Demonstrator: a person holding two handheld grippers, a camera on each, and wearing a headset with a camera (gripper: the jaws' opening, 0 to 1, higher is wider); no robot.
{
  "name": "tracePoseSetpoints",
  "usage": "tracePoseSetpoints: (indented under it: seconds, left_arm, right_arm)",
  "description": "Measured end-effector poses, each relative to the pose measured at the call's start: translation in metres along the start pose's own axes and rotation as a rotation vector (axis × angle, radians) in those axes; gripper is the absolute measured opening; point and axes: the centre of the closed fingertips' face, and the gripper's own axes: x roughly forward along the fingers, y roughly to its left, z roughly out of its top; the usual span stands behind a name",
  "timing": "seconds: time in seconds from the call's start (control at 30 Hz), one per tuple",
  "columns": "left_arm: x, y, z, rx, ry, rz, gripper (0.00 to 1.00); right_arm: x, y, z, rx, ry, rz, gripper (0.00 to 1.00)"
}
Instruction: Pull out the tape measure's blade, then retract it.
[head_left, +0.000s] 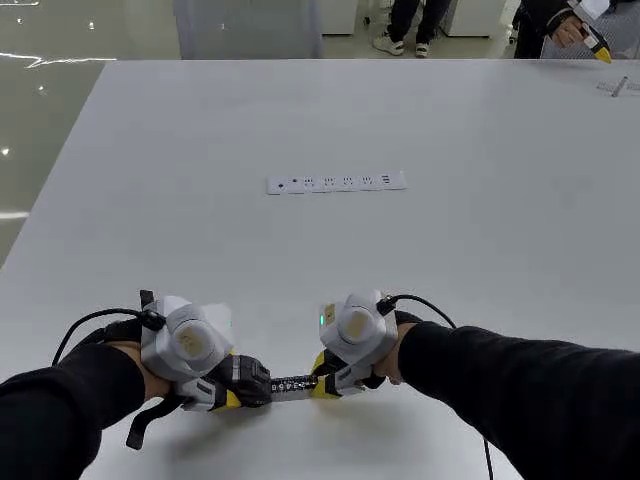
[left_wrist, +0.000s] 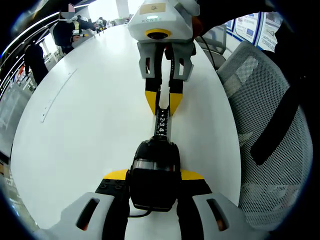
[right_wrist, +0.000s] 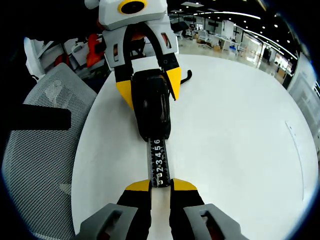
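Seen from the head view, at the near edge of the white tabletop (head_left: 400, 130), I hold the tape measure (head_left: 262, 381) between both grippers at about 7 o'clock of the frame. The left gripper (left_wrist: 155, 176) has its fingers (left_wrist: 118, 175) closed on the two sides of the black case (right_wrist: 152, 107), spread no wider than the case itself. The right gripper (right_wrist: 160, 186) has its fingers (right_wrist: 138, 186) pinched almost together on the free end of the blade (right_wrist: 159, 162), at the lowest numerals. The relation that governs the move is this: in the right gripper view the blade's long axis runs from my right fingers straight to 12 o'clock, with the case at its far end. In the left gripper view the same line runs to 12 o'clock and ends in the other gripper's yellow tips. The grippers thus face each other along one line, near together, each on its own end, so I judge that drawing the blade means parting them along that axis. The end hook is covered by the right fingers, I cannot find a lock button on the case, and I cannot tell whether the case touches the tabletop. A power strip (head_left: 336, 183) lies well apart at 12 o'clock.
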Motion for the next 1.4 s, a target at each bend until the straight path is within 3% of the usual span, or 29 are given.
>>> tracePoseSetpoints:
  seconds: [1.4]
  left_arm:
    - [0.001,-0.001,0.001,0.000,-0.005,0.008,0.31]
  right_arm:
    - [-0.013,-0.004,-0.020,0.025,0.017,-0.010,0.09]
